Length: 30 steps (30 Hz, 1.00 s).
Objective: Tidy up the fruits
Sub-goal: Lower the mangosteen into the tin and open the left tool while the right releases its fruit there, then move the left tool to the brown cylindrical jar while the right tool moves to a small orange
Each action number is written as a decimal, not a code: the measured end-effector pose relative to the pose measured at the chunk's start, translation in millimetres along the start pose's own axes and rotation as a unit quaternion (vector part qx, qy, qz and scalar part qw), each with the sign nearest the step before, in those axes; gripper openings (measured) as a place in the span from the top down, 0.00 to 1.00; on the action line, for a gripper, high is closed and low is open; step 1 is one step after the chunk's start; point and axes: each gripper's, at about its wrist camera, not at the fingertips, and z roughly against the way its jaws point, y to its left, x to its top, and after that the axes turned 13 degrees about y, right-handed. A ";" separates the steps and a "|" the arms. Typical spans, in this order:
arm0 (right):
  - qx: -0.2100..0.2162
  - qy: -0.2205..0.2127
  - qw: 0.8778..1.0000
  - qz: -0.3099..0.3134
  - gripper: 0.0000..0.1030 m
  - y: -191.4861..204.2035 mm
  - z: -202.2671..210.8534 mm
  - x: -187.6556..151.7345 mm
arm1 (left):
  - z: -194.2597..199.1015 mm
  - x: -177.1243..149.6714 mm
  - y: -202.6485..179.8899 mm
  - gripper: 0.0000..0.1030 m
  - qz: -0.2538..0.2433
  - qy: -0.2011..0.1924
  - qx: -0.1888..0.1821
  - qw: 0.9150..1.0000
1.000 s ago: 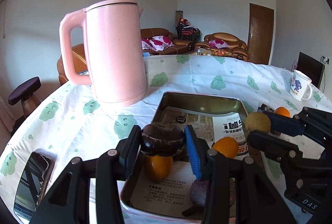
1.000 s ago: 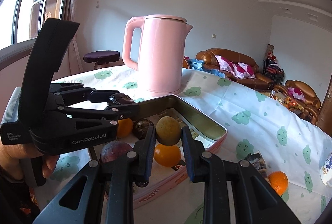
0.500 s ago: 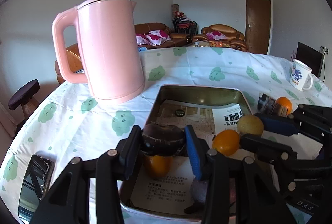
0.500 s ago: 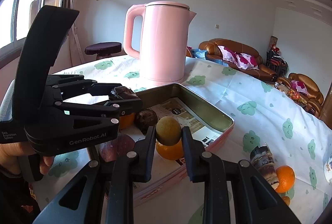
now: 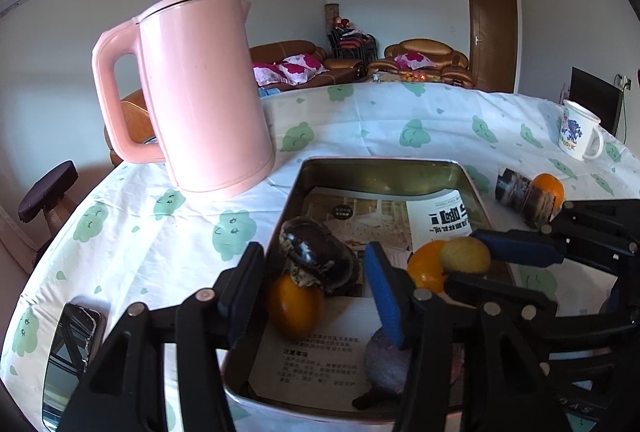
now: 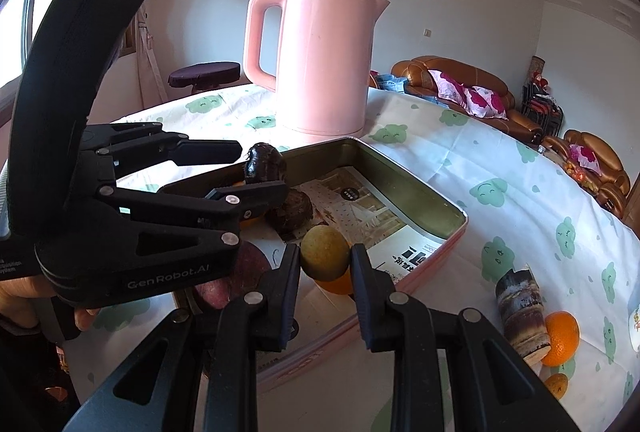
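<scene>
Inside the tray's rim (image 5: 468, 172), the left hand-held gripper (image 5: 310, 284) stands wide around a dark fruit (image 5: 316, 256); the right hand-held gripper (image 6: 325, 264) clamps a yellow-green fruit (image 6: 324, 252) above an orange (image 6: 340, 284), bare paper lining (image 6: 360, 208) beyond

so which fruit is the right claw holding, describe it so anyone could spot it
Start at the pink kettle, then drop to the metal tray in front of it. Over the tray's near edge, the right claw pinches a round fruit. It is dull yellow-green, unlike the bright orange right below it.
</scene>
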 end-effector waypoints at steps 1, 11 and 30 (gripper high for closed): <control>-0.001 0.001 1.000 0.000 0.64 0.6 -0.4 0.2 | 1.0 -0.1 -0.6 0.36 0.000 -0.003 0.000 1.000; -0.017 -0.024 0.999 -0.021 0.47 -8.3 15.7 -9.1 | 17.6 -0.6 3.2 0.11 0.028 -0.033 0.002 0.999; -0.101 0.018 0.975 -0.198 0.47 -160.2 59.2 -86.5 | 37.7 20.0 -114.4 0.04 -0.061 -0.057 -0.080 0.993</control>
